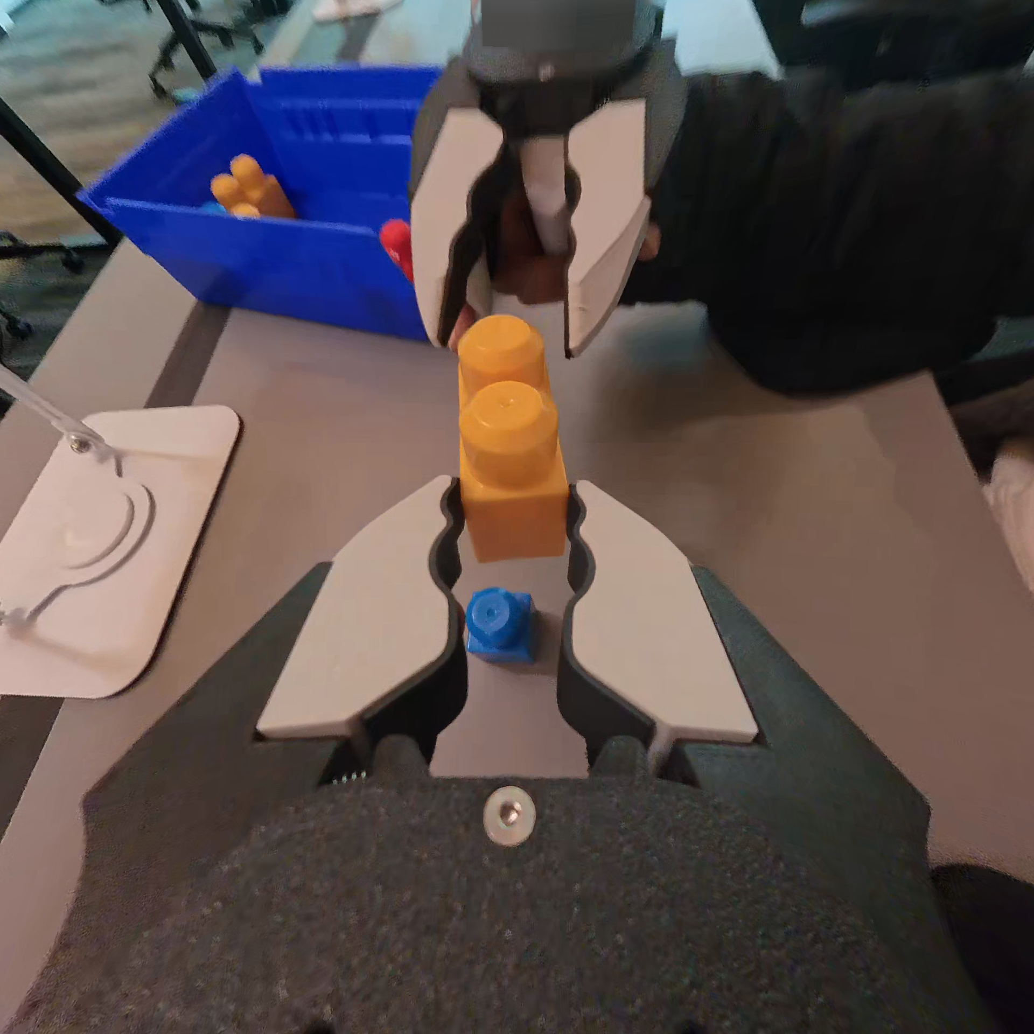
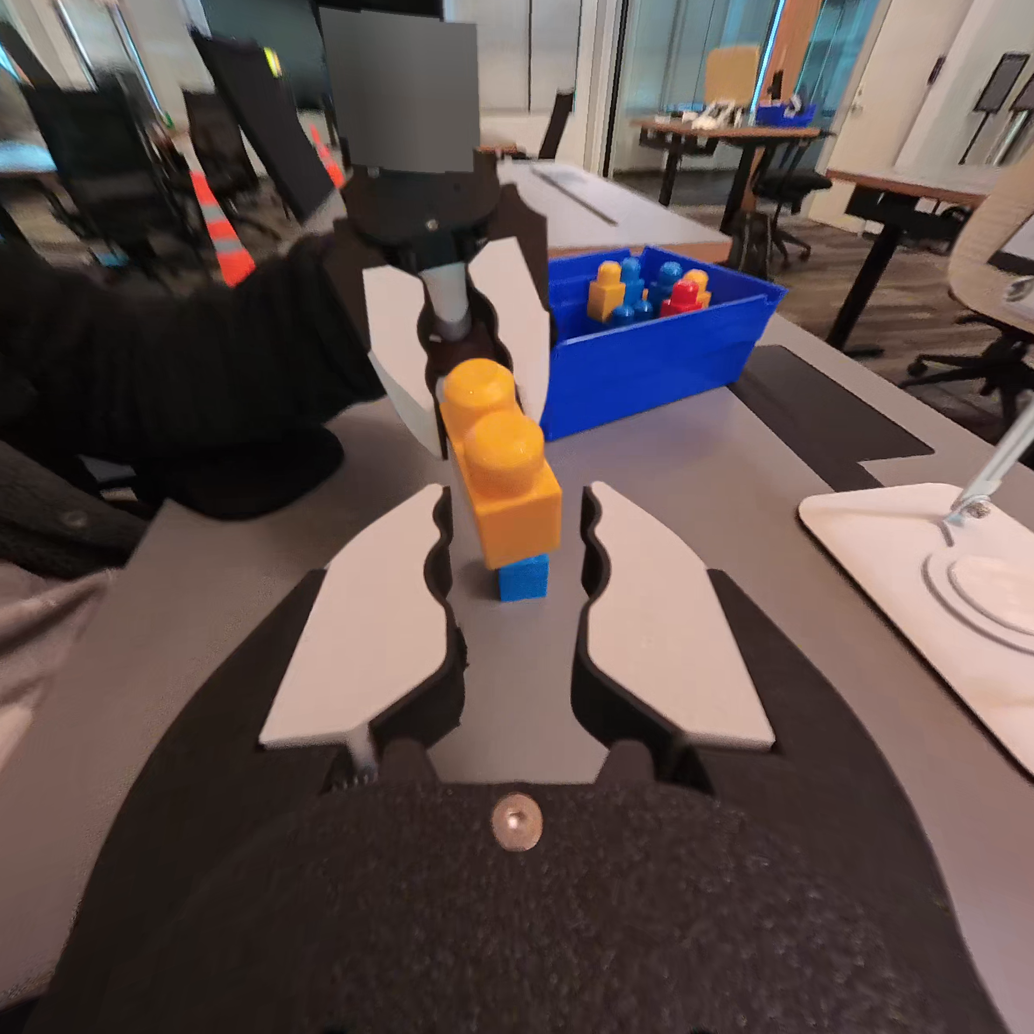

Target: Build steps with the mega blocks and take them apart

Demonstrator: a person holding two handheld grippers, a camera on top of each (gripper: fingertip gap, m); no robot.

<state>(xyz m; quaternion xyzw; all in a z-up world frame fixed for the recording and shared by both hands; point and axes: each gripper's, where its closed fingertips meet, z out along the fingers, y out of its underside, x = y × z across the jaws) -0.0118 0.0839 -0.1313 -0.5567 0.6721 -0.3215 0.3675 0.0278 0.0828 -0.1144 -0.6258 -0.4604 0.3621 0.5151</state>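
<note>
The left claw (image 1: 515,498) grips the near end of the orange block (image 1: 512,475), its fingertips pressed against both side faces. The block has two studs and is held above the grey worktop (image 1: 727,503), its long axis running between the two claws.

The right claw (image 2: 512,492) is parted wider than the block; its tips flank the block's other end with a gap visible on each side in the right wrist view.

The blue block (image 1: 499,626), single-stud, stands on the worktop below the orange block. Whether the two touch cannot be told.

The blue bin (image 2: 660,358) sits on the worktop beyond the blocks and holds orange, blue and red blocks. A white lamp base (image 1: 100,548) rests on the worktop beside the work area.
</note>
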